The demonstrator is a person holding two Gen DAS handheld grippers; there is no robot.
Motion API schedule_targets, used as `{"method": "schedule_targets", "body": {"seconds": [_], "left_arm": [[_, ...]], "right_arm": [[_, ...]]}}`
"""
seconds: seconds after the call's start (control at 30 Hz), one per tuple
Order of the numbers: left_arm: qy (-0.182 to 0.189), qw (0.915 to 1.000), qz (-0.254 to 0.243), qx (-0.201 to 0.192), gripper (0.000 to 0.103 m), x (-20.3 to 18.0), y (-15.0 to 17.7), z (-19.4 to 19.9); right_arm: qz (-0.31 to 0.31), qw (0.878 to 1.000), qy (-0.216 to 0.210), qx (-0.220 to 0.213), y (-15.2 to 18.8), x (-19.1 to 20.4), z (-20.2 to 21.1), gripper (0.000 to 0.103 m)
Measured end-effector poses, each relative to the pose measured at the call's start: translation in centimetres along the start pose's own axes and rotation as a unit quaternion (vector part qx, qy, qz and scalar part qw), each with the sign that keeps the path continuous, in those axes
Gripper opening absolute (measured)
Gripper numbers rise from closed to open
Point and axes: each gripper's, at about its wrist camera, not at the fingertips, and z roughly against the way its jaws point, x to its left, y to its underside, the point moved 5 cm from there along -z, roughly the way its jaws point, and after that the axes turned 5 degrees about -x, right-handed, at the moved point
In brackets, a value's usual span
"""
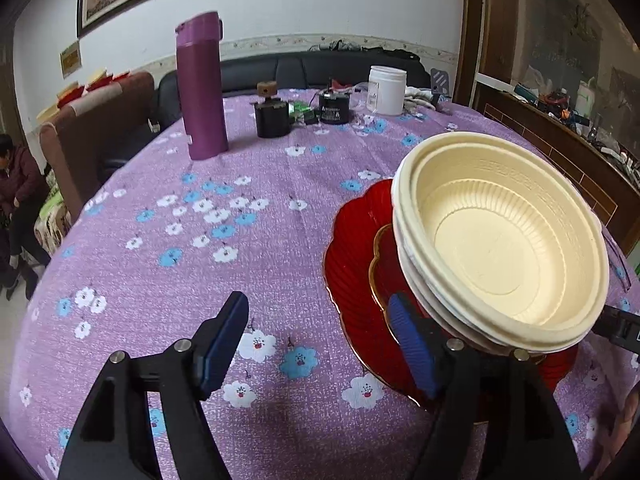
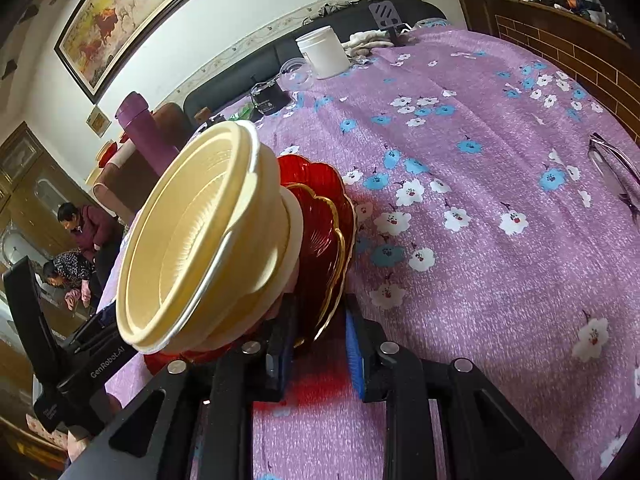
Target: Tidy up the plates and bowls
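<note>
Stacked cream bowls [image 1: 504, 240] sit mouths-up on red scalloped plates [image 1: 360, 264] on the floral tablecloth [image 1: 200, 240], right gripper [image 2: 320, 344] pinching the plates' rim, left gripper [image 1: 320, 344] spread empty.

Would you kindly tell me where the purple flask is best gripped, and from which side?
Grip the purple flask around its straight body, below the lid, coming in level from the near side. It stands upright on the tablecloth with bare cloth in front; the black jar crowds its right.
</note>
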Motion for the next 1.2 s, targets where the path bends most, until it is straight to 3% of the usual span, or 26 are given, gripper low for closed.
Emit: {"method": "schedule_targets", "body": {"seconds": [0.43, 0.67, 0.87, 1.2], "left_arm": [[0.003, 1.0, -0.003, -0.003, 0.073, -0.2, 1.0, 1.2], [0.003, 1.0, -0.006, -0.007, 0.074, -0.3, 1.7, 2.1], [0.001, 0.9997, -0.006, -0.025, 0.08, -0.3, 2.4, 3.4], [0.015, 0.9991, 0.004, -0.041, 0.083, -0.1, 3.8, 5.3]], "right_arm": [[0.004, 1.0, 0.006, -0.006, 0.9, 0.3, 1.4, 0.032], [0.01, 1.0, 0.007, -0.009, 1.5, 0.6, 2.0, 0.042], [0.018, 1.0, 0.007, -0.014, 2.3, 1.1, 2.4, 0.053], [0.046, 0.998, 0.017, -0.027, 4.1, 2.4, 3.5, 0.059]]}}
